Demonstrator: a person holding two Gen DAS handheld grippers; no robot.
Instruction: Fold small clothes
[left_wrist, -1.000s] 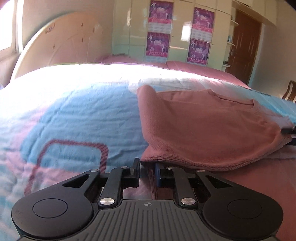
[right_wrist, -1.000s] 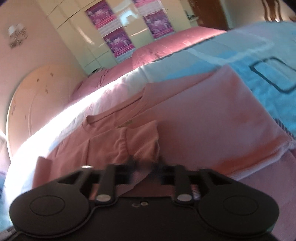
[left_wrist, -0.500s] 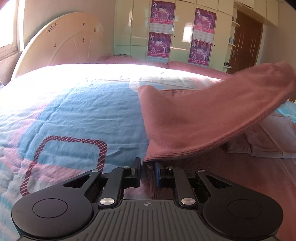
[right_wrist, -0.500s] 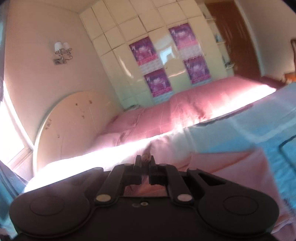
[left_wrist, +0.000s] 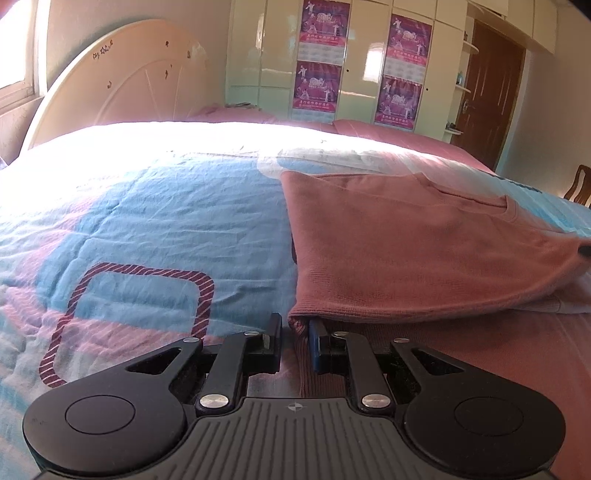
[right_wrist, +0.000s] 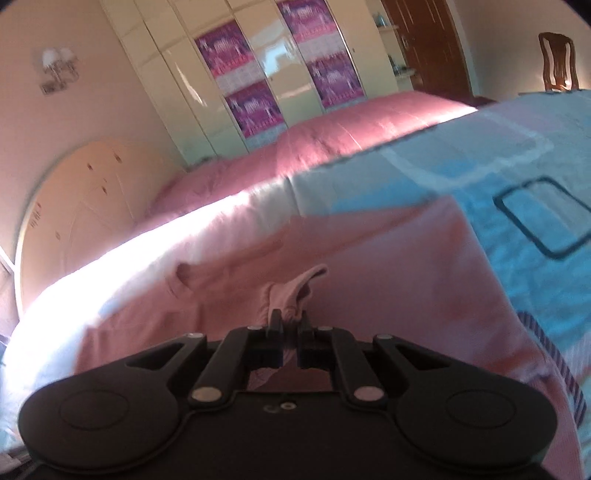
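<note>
A dusty-pink sweater lies on the blue and pink quilt. Its right part is folded over itself. In the left wrist view my left gripper is shut on the ribbed hem corner nearest the camera. A dark tip of my right gripper pokes out at the sweater's far right edge. In the right wrist view my right gripper is shut on a bunched piece of the sweater's fabric, held just above the spread sweater. I cannot tell which part of the sweater the bunch is.
The bed fills both views, with a pink cover at its far side. A rounded cream headboard stands at the left. Cream wardrobe doors with purple posters, a brown door and a wooden chair lie beyond.
My right gripper's jaws went from apart to shut on the fabric. It swung the sweater's right side up high, then brought it back down. My left gripper kept its hold on the hem.
</note>
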